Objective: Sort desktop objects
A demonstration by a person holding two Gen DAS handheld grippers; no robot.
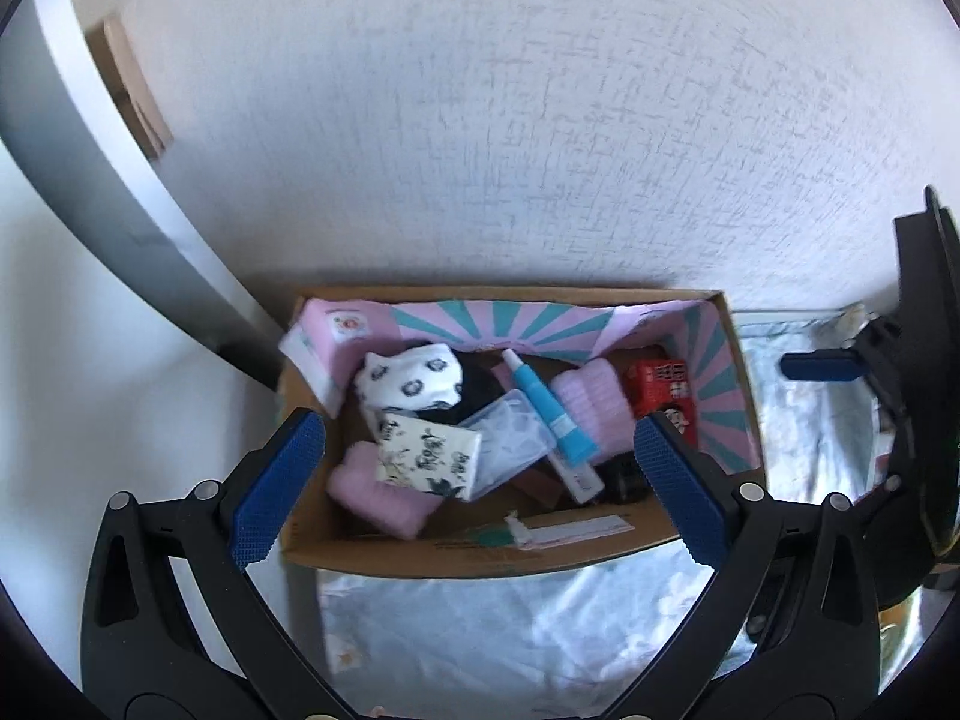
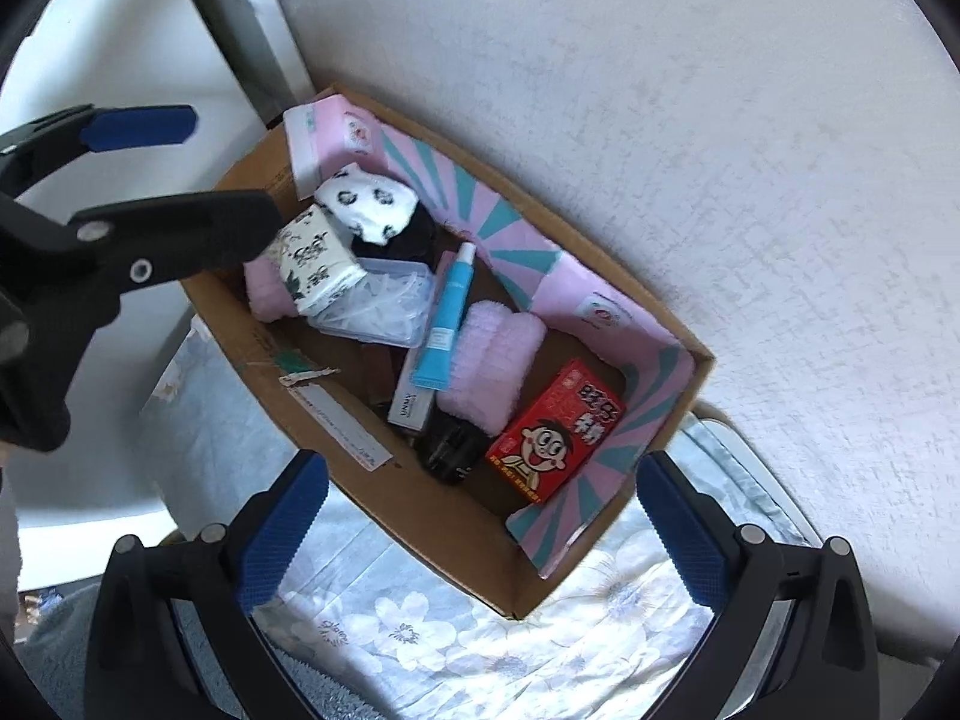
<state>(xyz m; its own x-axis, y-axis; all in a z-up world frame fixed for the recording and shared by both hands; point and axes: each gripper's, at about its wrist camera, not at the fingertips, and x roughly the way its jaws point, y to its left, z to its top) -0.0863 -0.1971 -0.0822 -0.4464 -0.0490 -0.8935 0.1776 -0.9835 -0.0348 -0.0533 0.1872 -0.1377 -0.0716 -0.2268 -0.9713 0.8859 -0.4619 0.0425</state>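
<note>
Left wrist view looks down into a cardboard box [image 1: 600, 558] set against a textured white wall [image 1: 540, 120], resting on a floral cloth [image 1: 480, 630]. The left gripper [image 1: 480, 474] hangs above the box with its blue pads spread wide and nothing between them. Inside, a blue tube [image 1: 549, 408] lies slanted, its white cap toward the wall and its flat crimped end toward the camera; it rests across a clear plastic case [image 1: 510, 444] and beside a pink rolled towel [image 1: 594, 402]. A white sock with dark prints [image 1: 414, 381] sits near the back left, and a black-and-white patterned packet [image 1: 429, 453] lies in front of it. A red carton [image 1: 663, 396] is partly hidden behind the gripper's right finger.

Right wrist view shows the box turned diagonally, the right gripper [image 2: 480, 534] also spread open and empty over its near corner. The red carton [image 2: 555, 432] shows a cartoon face. A dark object [image 2: 447, 447] beside it is hard to make out. The left gripper's arm covers part of the patterned packet [image 2: 318, 267].
</note>
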